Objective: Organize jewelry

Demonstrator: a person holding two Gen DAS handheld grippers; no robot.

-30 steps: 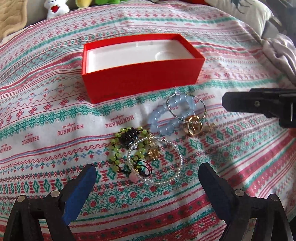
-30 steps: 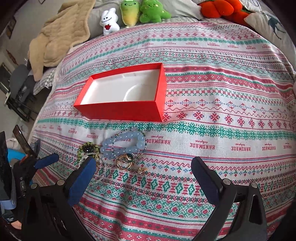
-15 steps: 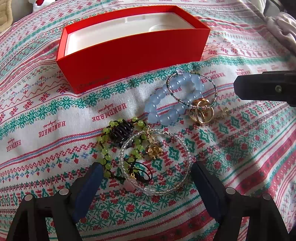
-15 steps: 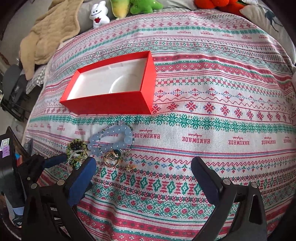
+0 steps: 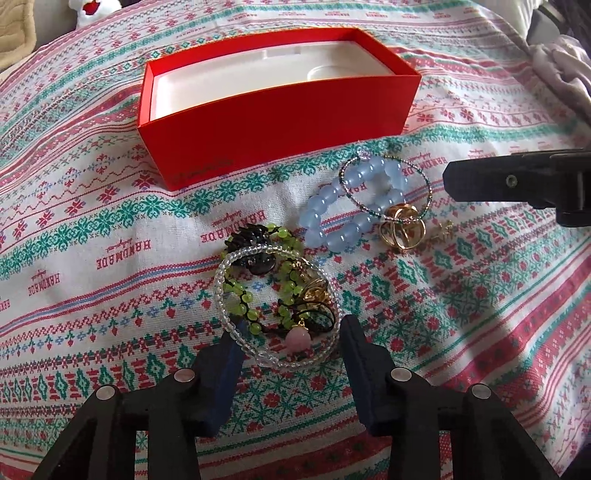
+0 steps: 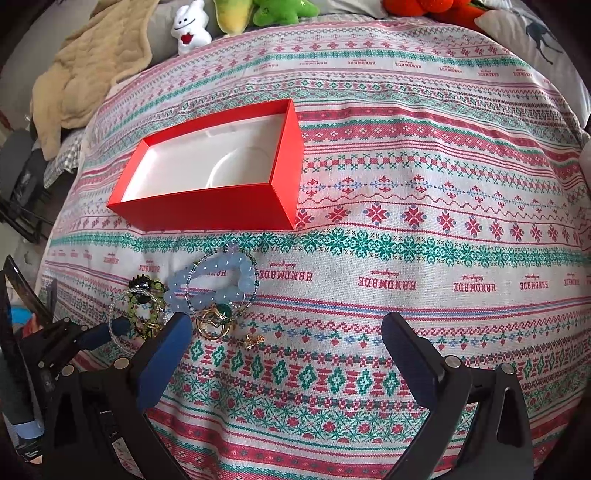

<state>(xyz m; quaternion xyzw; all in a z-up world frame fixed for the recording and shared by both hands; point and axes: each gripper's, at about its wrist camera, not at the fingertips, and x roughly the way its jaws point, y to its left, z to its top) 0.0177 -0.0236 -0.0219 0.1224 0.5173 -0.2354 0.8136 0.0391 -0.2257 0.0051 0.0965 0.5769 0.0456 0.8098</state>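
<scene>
**Red box waits as left tongs straddle a beaded tangle**

Red cardboard frames the far side of the scene: an open box (image 5: 280, 122) with a white moulded liner sits on a patterned bedspread (image 5: 461, 332) woven with the word "HANDMADE". Just in front of it lie two clusters of jewelry. In the left wrist view, the left gripper (image 5: 290, 341) sits low over the nearer cluster, its blue pads parted on either side of a clear bead bracelet (image 5: 221, 280) that rings a green bead strand (image 5: 284, 236), black cord, a gold charm and a pink bead; whether the pads touch the beads cannot be told. Beside it, toward the right, a pale blue bead bracelet (image 5: 321, 214) overlaps a thin wire bangle (image 5: 426, 177) and gold rings (image 5: 400, 230).

Only the right wrist view takes in the wider bed: the right gripper (image 6: 286, 345) hangs spread wide over bare cloth near the gold rings, holding nothing, with a tan blanket (image 6: 85, 70) and plush toys (image 6: 190, 27) along the far edge. It also shows a small gold charm (image 6: 255, 339) lying apart from the rings.
</scene>
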